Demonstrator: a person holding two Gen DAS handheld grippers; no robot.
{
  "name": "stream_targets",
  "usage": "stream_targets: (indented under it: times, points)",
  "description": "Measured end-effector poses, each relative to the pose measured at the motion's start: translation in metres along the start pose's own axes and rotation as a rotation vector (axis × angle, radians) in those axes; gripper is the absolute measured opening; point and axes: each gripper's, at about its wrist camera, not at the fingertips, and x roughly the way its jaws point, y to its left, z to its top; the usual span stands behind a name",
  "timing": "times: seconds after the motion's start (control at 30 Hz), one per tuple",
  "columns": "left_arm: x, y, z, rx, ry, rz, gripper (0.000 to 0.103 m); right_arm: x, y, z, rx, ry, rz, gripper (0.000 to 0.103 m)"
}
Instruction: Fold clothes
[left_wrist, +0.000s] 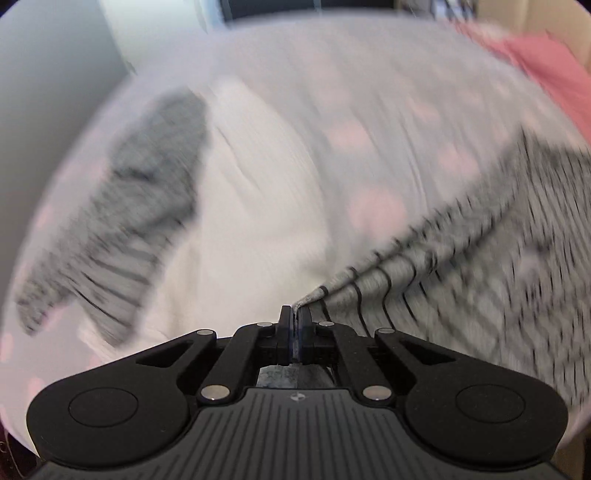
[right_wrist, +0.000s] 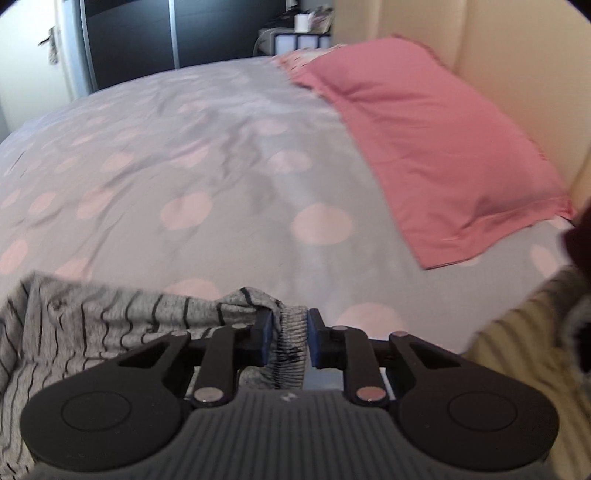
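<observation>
A grey garment with thin black stripes stretches away to the right in the left wrist view. My left gripper is shut on its thin edge. In the right wrist view the same striped garment lies bunched at the lower left. Its gathered, ribbed band fills the gap between the pads of my right gripper, and both pads touch it. Another grey striped piece lies on a white garment at the left, blurred.
Everything rests on a bed with a pale lilac cover with pink dots. A pink pillow lies at the right against a cream headboard. A dark wardrobe stands beyond the bed. Striped fabric hangs below the bed's right edge.
</observation>
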Motion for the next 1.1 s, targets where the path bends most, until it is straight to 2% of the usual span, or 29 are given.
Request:
stream_targets:
  times: [0.1,0.17,0.3,0.4,0.53,0.63,0.83,0.9,1.1]
  points:
    - [-0.028,0.005,0.026,-0.015,-0.110,0.066,0.000,-0.012,-0.006,0.004,0.020,-0.028,-0.012,0.022]
    - [-0.040,0.006,0.046,-0.002,-0.152,0.119,0.000,-0.020,-0.009,0.006,0.028,-0.043,-0.023,0.022]
    - [-0.059,0.013,0.086,0.014,-0.224,0.209,0.000,-0.027,-0.011,0.010,0.027,-0.065,-0.072,0.022]
    - [-0.050,0.021,0.117,0.043,-0.222,0.272,0.000,-0.029,-0.016,0.011,0.044,-0.076,-0.096,0.022]
    - [-0.016,0.023,0.146,0.092,-0.190,0.343,0.000,-0.023,-0.022,0.013,0.066,-0.070,-0.107,0.022]
    - [0.011,0.022,0.165,0.135,-0.202,0.416,0.000,-0.015,-0.018,0.015,0.057,-0.070,-0.130,0.022]
    - [0.065,0.017,0.219,0.195,-0.248,0.476,0.000,0.007,-0.001,0.021,0.022,-0.092,-0.194,0.021]
    - [0.091,0.012,0.236,0.220,-0.243,0.492,0.000,0.020,0.006,0.023,0.009,-0.091,-0.205,0.021]
    - [0.189,-0.006,0.255,0.302,-0.165,0.535,0.000,0.066,0.021,0.029,-0.029,-0.061,-0.227,0.021]
